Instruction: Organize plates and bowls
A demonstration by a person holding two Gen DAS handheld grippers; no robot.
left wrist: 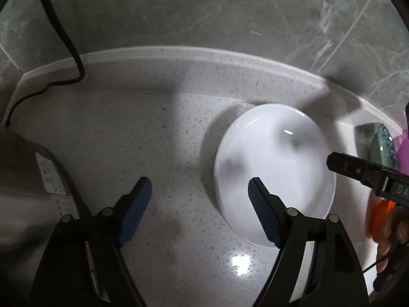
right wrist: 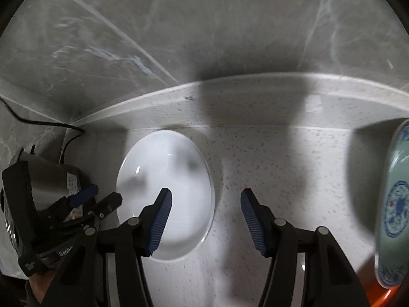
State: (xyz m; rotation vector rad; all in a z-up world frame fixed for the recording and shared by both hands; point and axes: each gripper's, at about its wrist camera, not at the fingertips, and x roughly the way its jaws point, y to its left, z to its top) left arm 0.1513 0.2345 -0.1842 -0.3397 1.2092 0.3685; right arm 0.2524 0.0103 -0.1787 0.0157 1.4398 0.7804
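A white plate lies flat on the speckled counter near the back wall. My left gripper is open above the plate's left rim, one finger over the plate and the other over bare counter. My right gripper is open astride the opposite rim of the same white plate, its left finger over the plate. Nothing is pressed between either pair of pads. Each gripper shows in the other's view: the right gripper at the right edge, the left gripper at the lower left.
A metal cooker with a black cable stands left of the plate. A green dish with blue patterns sits at the right, with a pink thing and an orange thing nearby. The raised counter lip and marbled wall close the back.
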